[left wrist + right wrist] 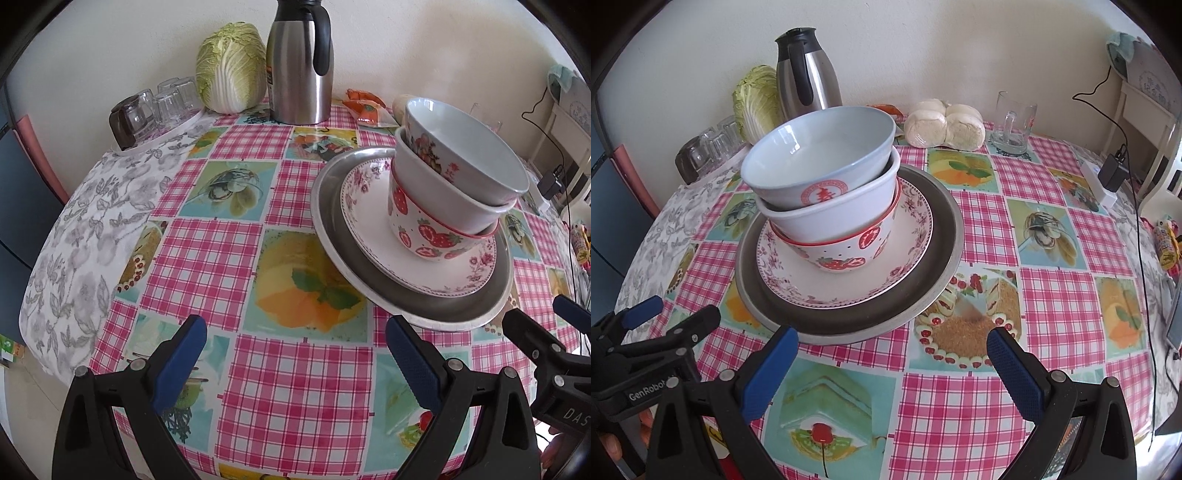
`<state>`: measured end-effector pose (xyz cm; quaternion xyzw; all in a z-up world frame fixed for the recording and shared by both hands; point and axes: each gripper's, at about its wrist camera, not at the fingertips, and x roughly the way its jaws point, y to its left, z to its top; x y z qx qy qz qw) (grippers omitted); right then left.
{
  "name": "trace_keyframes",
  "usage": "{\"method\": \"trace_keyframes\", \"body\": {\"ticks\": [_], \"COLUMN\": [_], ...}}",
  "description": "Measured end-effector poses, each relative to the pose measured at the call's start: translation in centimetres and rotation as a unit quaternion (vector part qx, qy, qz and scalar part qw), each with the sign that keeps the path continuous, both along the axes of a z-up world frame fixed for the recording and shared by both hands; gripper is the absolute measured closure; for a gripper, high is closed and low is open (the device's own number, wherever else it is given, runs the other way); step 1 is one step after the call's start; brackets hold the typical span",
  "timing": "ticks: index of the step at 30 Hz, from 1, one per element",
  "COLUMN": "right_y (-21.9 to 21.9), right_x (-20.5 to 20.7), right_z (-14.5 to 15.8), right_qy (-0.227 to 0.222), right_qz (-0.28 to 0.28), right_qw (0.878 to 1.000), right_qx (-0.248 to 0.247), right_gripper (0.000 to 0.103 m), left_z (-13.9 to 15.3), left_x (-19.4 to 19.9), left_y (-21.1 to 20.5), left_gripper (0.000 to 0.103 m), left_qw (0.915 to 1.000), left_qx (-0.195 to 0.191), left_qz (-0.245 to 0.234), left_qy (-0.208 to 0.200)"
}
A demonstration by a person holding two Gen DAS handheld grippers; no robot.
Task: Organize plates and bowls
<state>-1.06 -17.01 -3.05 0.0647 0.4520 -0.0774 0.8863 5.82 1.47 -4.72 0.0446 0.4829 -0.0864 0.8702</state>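
Note:
A stack stands on the table: a grey metal plate (332, 229) (942, 221) at the bottom, a floral plate (369, 206) (912, 225) on it, then a strawberry bowl (424, 232) (846, 254), a white bowl (436, 192) (831, 214) and a pale blue bowl (469, 147) (820, 147) nested on top, leaning a little. My left gripper (295, 332) is open and empty, left of the stack's near rim. My right gripper (892, 343) is open and empty, just before the metal plate's near rim. Each gripper shows in the other's view, the right one (543, 317) and the left one (679, 314).
A steel thermos jug (299, 62) (805, 70), a napa cabbage (232, 66) (755, 99), upturned glasses on a tray (155, 107) (705, 144) stand at the back. Wrapped buns (942, 125) and a glass mug (1012, 122) sit back right. A cable and charger (1112, 170) hang at the right.

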Motion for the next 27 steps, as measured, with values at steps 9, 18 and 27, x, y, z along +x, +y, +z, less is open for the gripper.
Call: {"method": "trace_keyframes", "body": {"ticks": [9, 18, 27], "right_y": [-0.05, -0.49, -0.79], "right_x": [-0.19, -0.35, -0.48], "right_z": [0.30, 0.47, 0.53], "right_qy": [-0.001, -0.003, -0.003], "right_qz": [-0.002, -0.005, -0.012], "right_qw": [1.000, 1.000, 1.000], "right_qx": [0.000, 0.006, 0.010], "right_gripper": [0.000, 0.000, 0.000], "left_z": [0.26, 0.37, 0.43], "left_x": [0.01, -0.06, -0.07], "left_y": [-0.06, -0.40, -0.41], "left_gripper": [0.005, 0.005, 0.005], "left_qw": [1.0000, 1.0000, 1.0000], "left_qx": [-0.002, 0.003, -0.001], "left_qz": [-0.001, -0.003, -0.001], "left_qy": [-0.002, -0.005, -0.004]}}
